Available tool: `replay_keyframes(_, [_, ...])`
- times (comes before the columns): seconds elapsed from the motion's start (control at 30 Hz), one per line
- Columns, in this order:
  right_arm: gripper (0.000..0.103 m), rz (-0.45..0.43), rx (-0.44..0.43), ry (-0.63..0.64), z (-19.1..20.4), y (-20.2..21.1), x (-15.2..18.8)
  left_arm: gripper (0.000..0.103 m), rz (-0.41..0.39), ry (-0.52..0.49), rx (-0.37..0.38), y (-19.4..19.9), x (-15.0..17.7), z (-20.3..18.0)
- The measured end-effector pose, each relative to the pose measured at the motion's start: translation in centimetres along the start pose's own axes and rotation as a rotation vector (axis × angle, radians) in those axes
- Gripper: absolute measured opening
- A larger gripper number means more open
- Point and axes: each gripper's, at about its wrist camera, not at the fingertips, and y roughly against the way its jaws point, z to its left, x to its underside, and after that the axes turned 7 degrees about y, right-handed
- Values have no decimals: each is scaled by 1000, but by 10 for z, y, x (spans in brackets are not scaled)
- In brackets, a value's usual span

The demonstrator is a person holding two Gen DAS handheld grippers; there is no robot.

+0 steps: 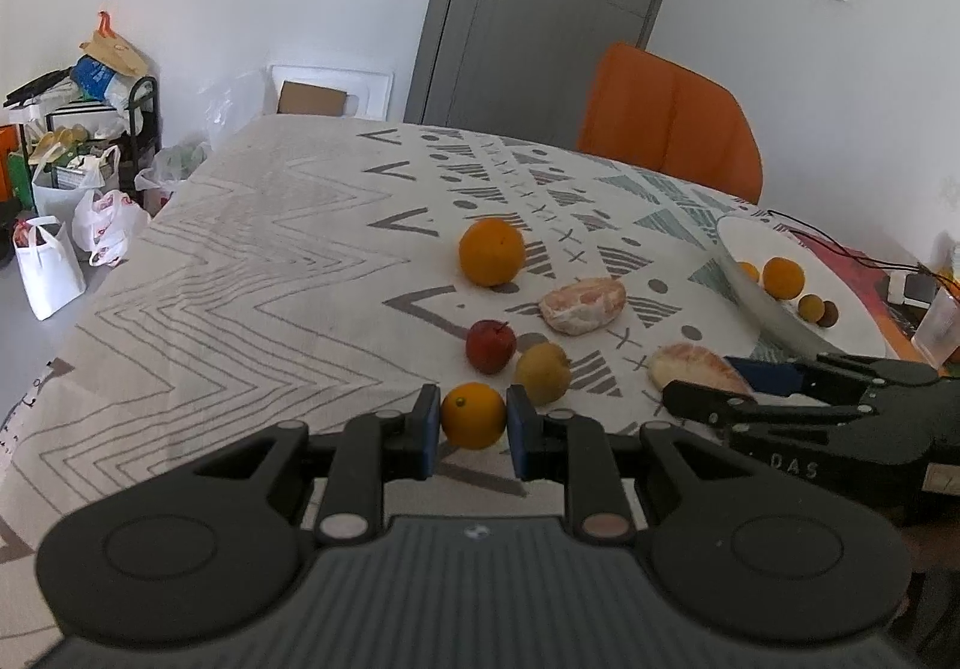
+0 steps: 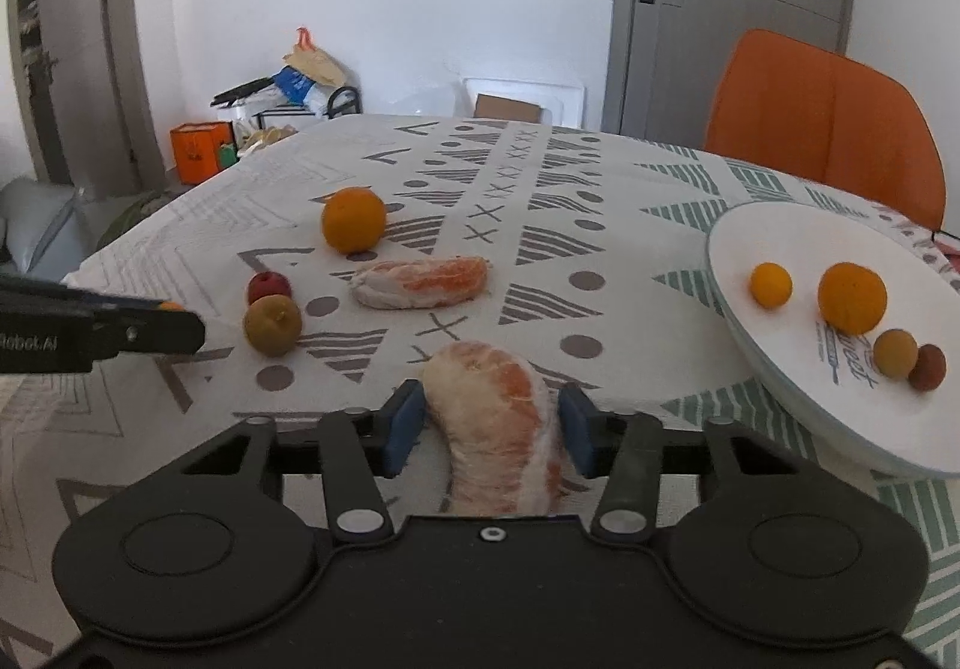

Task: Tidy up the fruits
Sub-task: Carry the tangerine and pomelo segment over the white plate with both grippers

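Fruits, ten counted: six off the plate, four on it. Off the plate: one small orange (image 1: 473, 416), clamped between the pads of the left tongs (image 1: 474, 429), shut tight on it, low over the near part of the desk (image 1: 240, 261); one big orange (image 2: 354, 220) farthest back; one red fruit (image 2: 269, 287) touching one brown fruit (image 2: 272, 324) just in front of it; two peeled segments, the far segment (image 2: 420, 282) lying flat mid-cloth, the near segment (image 2: 498, 429) lengthwise between the pads of the right tongs (image 2: 489, 423), closed part-way onto its two flanks. On the white plate (image 2: 780, 225), at the right side of the desk: one tiny orange (image 2: 770, 284), one rough orange (image 2: 852, 295), one tan fruit (image 2: 895, 353) touching one dark fruit (image 2: 927, 367), all four toward the right half, bare plate on the left and far parts. Plate rim near the right tongs, patterned cloth between. Two tongs side by side, apart. Wide bare cloth left of and beyond the fruit, out to the left and far edges. One orange chair (image 2: 822, 117) against the far right edge behind the plate. Bags (image 1: 48, 261) on the floor well off the left edge.
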Motion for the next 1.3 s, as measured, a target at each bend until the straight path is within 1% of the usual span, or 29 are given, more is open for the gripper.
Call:
replay_keyframes(0.17, [38, -6, -12, -34, -5, 9, 4, 22, 9, -16, 18, -1, -1, -10])
replay_keyframes(0.43, [37, -63, 24, -103, -23, 36, 12, 22, -20, -61, 39, 2, -7, -40])
replay_keyframes(0.77, [36, -130, 70, -150, -44, 67, 16, 22, -58, -125, 87, 8, -12, -81])
replay_keyframes(0.83, [35, -140, 80, -159, -48, 72, 17, 22, -61, -138, 95, 9, -12, -86])
replay_keyframes(0.87, [32, -145, 88, -163, -51, 75, 18, 22, -63, -143, 99, 9, -12, -90])
replay_keyframes(0.9, [28, -149, 91, -169, -54, 77, 18, 22, -65, -147, 104, 8, -12, -93])
replay_keyframes(0.93, [19, -153, 92, -174, -56, 79, 19, 22, -66, -152, 109, 8, -13, -96])
replay_keyframes(0.97, [16, -153, 92, -174, -56, 79, 19, 22, -68, -156, 113, 8, -12, -98])
replay_keyframes(1.1, [16, -154, 105, -201, -67, 84, 27, 22, -68, -174, 126, 4, -12, -110])
replay_keyframes(1.3, [15, -165, 92, -231, -76, 86, 35, 22, -75, -192, 129, 3, -12, -120])
